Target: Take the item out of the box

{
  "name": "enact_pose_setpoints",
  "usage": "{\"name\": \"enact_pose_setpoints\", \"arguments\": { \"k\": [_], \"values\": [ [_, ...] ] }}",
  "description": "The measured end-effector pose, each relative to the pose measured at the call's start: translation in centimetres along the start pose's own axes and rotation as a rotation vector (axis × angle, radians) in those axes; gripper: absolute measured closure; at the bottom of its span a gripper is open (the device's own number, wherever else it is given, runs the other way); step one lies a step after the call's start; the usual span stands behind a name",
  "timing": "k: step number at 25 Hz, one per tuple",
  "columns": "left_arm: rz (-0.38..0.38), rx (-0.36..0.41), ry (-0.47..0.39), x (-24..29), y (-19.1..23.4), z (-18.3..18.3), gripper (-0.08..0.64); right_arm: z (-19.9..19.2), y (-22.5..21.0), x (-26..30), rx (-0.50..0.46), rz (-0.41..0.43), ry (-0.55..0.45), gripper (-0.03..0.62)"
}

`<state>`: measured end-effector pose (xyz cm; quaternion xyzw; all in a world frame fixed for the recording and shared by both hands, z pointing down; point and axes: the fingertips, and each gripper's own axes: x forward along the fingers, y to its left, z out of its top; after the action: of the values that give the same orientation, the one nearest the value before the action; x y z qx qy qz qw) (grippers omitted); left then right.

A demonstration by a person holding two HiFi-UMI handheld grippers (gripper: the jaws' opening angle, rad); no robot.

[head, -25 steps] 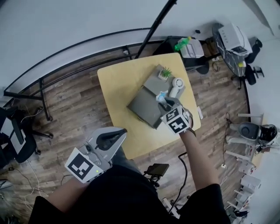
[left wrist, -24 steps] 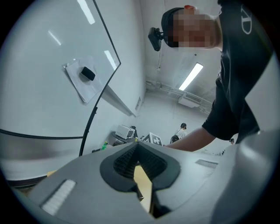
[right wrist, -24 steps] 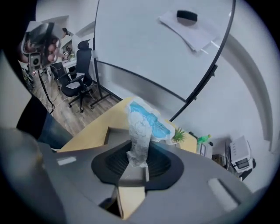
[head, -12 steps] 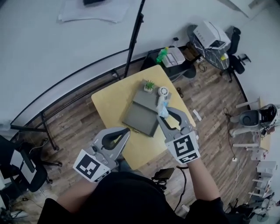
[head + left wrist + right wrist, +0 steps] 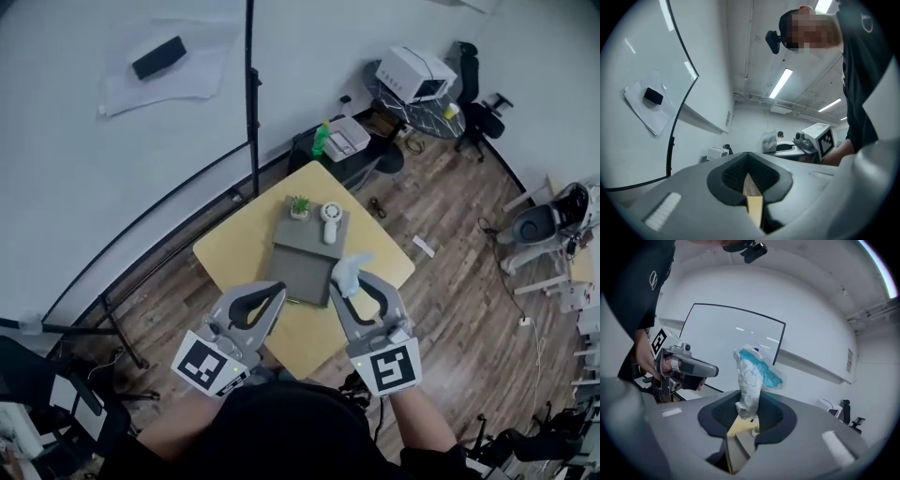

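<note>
A flat grey box [image 5: 302,262] lies on the yellow table [image 5: 234,253]. My right gripper [image 5: 350,284] is held up above the table's near right side, shut on the lower end of a crinkled white and blue packet [image 5: 348,270]. In the right gripper view the packet [image 5: 752,376] stands up out of the jaws, with the box [image 5: 737,446] far below. My left gripper [image 5: 272,298] hovers beside it at the near edge, its jaws closed together with nothing in them. The left gripper view shows only a sliver of table [image 5: 753,206] between the pads.
A small potted plant [image 5: 300,206] and a white round fan [image 5: 330,214] stand at the box's far end. Behind the table are a black stand pole [image 5: 251,94], a green bottle [image 5: 323,139] and a white case [image 5: 349,137]. Wooden floor surrounds the table.
My right gripper has drawn back from the box toward me and risen, carrying the packet. The left gripper has come up alongside it. The head view has tilted upward.
</note>
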<state>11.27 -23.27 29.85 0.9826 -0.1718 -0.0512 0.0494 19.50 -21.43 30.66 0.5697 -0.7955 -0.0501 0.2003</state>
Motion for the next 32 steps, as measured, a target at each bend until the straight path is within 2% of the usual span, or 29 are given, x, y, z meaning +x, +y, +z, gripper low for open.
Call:
{"name": "enact_pose_setpoints", "arguments": {
  "k": [7, 13, 23, 32],
  "values": [
    [-0.043, 0.035, -0.003, 1.7, -2.1, 0.9, 0.561, 0.0, -0.6, -3.2, 0.173, -0.102, -0.119, 0.488],
    [-0.065, 0.042, 0.004, 2.1, -3.3, 0.8, 0.560, -1.2, -1.5, -5.1, 0.293, -0.156, -0.190, 0.488],
    [-0.067, 0.041, 0.003, 2.6, -4.0, 1.0, 0.560, -1.6, -1.7, -6.3, 0.268, -0.181, -0.199, 0.488],
    [-0.038, 0.037, -0.001, 2.2, -3.6, 1.1, 0.560, -2.0, -1.9, -6.5, 0.311, -0.179, -0.208, 0.488]
  ]
}}
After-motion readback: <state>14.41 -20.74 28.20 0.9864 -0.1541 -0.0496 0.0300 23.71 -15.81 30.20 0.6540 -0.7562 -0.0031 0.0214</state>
